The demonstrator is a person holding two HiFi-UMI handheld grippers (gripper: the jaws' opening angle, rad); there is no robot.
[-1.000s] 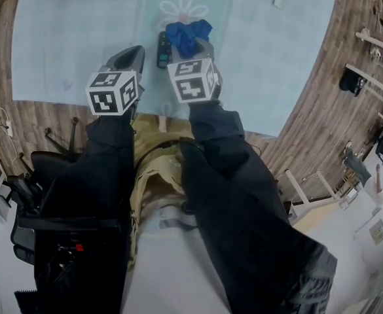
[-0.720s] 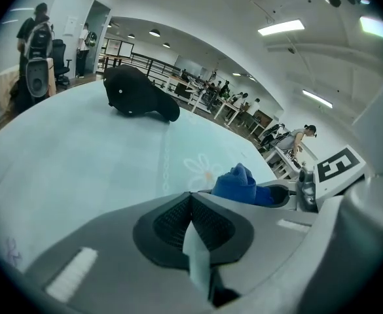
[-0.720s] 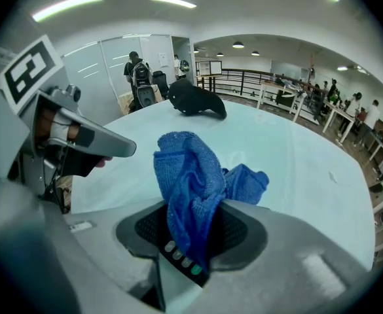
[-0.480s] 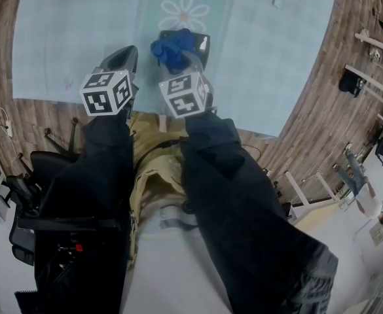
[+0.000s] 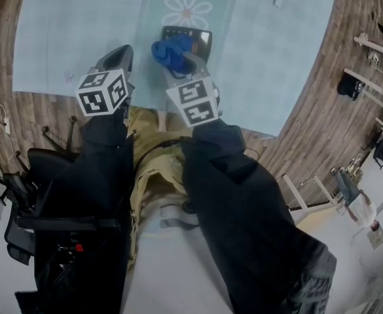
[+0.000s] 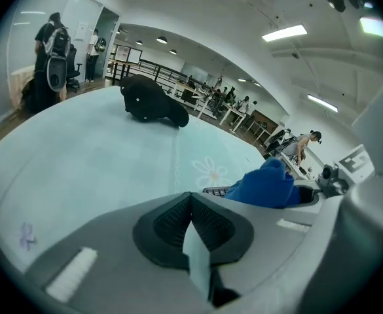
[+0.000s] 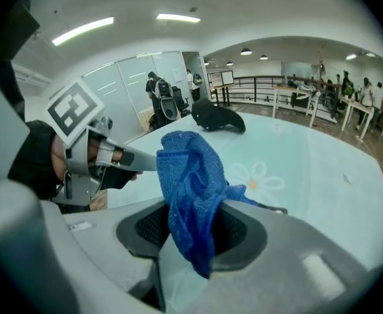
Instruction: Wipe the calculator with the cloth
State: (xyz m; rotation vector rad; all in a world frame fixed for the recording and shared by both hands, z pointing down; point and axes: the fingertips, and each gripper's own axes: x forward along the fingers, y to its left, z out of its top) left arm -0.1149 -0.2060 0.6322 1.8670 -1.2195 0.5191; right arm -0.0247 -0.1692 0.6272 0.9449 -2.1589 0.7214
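We note cloth (image 7: 190, 175): blue towelling-type weave, nubby, matt. Calculator (image 5: 201, 40): dark plastic-looking casing. Left gripper (image 6: 191, 200), right gripper (image 7: 194, 218): grey moulded plastic, smooth, matt. Grip pads (image 6: 167, 222): black, finely dotted, rubbery look. Table cover (image 5: 73, 31): pale blue-green sheet, smooth, matt to us. Floor (image 5: 322, 103): wood-grain planks. Sleeves (image 5: 106, 156): dark matt fabric.

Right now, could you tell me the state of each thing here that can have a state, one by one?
left gripper: shut, nothing between its jaws.
right gripper: shut on the blue cloth.
blue cloth: bunched up, pinched in the right jaws, over the calculator.
calculator: lying flat on the tablecloth, partly hidden by the cloth.
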